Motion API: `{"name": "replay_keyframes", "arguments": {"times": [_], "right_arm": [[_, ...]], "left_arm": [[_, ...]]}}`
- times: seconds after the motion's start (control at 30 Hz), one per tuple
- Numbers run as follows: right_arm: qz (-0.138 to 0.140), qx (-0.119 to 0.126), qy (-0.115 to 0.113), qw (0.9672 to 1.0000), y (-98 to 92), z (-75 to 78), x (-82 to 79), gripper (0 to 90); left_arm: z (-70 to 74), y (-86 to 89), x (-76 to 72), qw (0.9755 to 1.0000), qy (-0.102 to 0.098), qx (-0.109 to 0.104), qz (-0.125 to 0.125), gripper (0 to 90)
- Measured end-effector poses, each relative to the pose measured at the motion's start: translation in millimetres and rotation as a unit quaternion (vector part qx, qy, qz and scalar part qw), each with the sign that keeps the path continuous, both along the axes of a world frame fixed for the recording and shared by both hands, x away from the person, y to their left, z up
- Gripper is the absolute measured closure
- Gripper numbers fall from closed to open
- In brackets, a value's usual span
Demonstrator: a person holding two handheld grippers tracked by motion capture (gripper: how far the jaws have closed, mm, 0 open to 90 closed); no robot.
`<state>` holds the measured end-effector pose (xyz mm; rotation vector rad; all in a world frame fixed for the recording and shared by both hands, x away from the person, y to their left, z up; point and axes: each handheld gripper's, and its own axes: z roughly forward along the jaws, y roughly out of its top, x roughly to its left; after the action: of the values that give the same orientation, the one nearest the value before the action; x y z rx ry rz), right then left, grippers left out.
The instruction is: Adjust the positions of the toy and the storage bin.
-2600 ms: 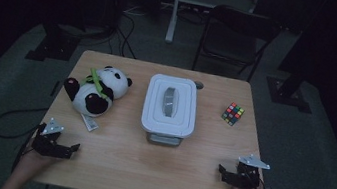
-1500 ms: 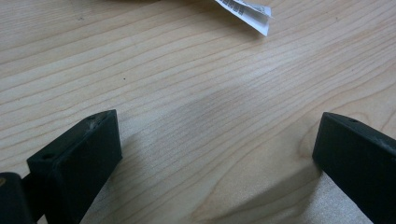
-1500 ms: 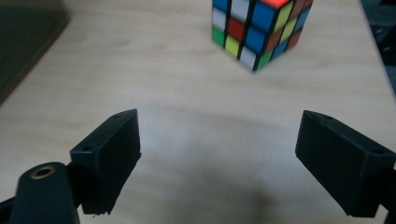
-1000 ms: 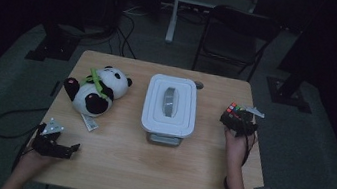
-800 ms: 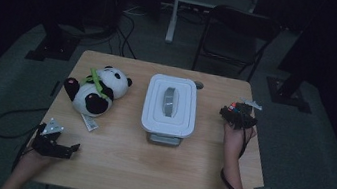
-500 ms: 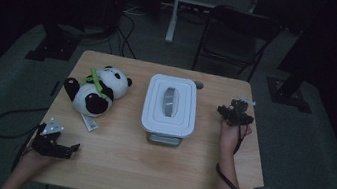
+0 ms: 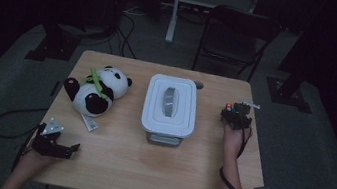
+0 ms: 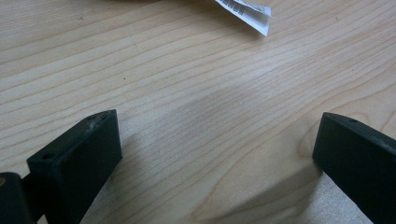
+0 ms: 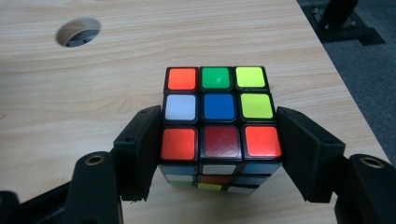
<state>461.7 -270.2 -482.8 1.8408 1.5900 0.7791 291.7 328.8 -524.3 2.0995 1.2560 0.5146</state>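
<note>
A Rubik's cube (image 9: 218, 107) with mixed colours sits on the wooden table (image 7: 110, 166) near its right edge. My right gripper (image 9: 219, 120) straddles it, one black jaw against each side face. The jaws have just been closing with the cube between them, and the pads look pressed on it. In the high view the right gripper (image 7: 234, 115) covers most of the cube (image 7: 229, 106). At the front left corner my left gripper (image 7: 69, 148) rests on the table. Its jaws stand wide apart over bare wood in the left gripper view (image 8: 217, 135).
A white lidded box (image 7: 170, 106) stands mid-table, with a plush panda (image 7: 96, 91) to its left and a paper tag (image 7: 90, 122) by the panda. A cable hole (image 9: 78, 31) lies behind the cube. The table's right edge is close. A chair (image 7: 238, 34) stands behind.
My right gripper went from the table's front right corner up to the cube, then shifted slightly left over it as its jaws narrowed around it. The left gripper kept still.
</note>
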Motion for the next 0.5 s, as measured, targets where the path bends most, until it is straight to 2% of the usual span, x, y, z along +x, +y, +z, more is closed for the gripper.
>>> {"name": "replay_keyframes", "arguments": {"times": [0.1, 0.17, 0.23, 0.27, 0.33, 0.37, 0.47, 0.5], "right_arm": [[0.015, -0.012, -0.009, 0.9998, -1.6, 4.8, -14.5, 34.1], [0.023, -0.015, -0.011, 0.9996, -2.5, 6.2, -18.5, 34.2], [0.035, -0.023, -0.018, 0.999, -5.5, 10.5, -32.8, 34.2], [0.035, -0.023, -0.018, 0.999, -5.5, 10.5, -32.8, 34.2], [0.042, -0.027, -0.022, 0.9985, -8.6, 13.0, -44.1, 34.2], [0.047, -0.031, -0.025, 0.9981, -12.9, 15.0, -56.8, 34.2], [0.052, -0.038, -0.03, 0.9975, -19.3, 17.5, -77.3, 34.2], [0.052, -0.038, -0.03, 0.9975, -19.3, 17.5, -77.3, 34.2]], "left_arm": [[0.0, 0.0, 0.0, 1.0, 0.0, 0.0, 0.0, 1.7], [0.0, 0.0, 0.0, 1.0, 0.0, 0.0, 0.0, 1.7], [0.0, 0.0, 0.0, 1.0, 0.0, 0.0, 0.0, 1.7], [0.0, 0.0, 0.0, 1.0, 0.0, 0.0, 0.0, 1.8], [0.0, 0.0, 0.0, 1.0, 0.0, 0.0, 0.0, 1.7], [0.0, 0.0, 0.0, 1.0, 0.0, 0.0, 0.0, 1.8], [0.0, 0.0, 0.0, 1.0, 0.0, 0.0, 0.0, 1.7], [0.0, 0.0, 0.0, 1.0, 0.0, 0.0, 0.0, 1.7]]}}
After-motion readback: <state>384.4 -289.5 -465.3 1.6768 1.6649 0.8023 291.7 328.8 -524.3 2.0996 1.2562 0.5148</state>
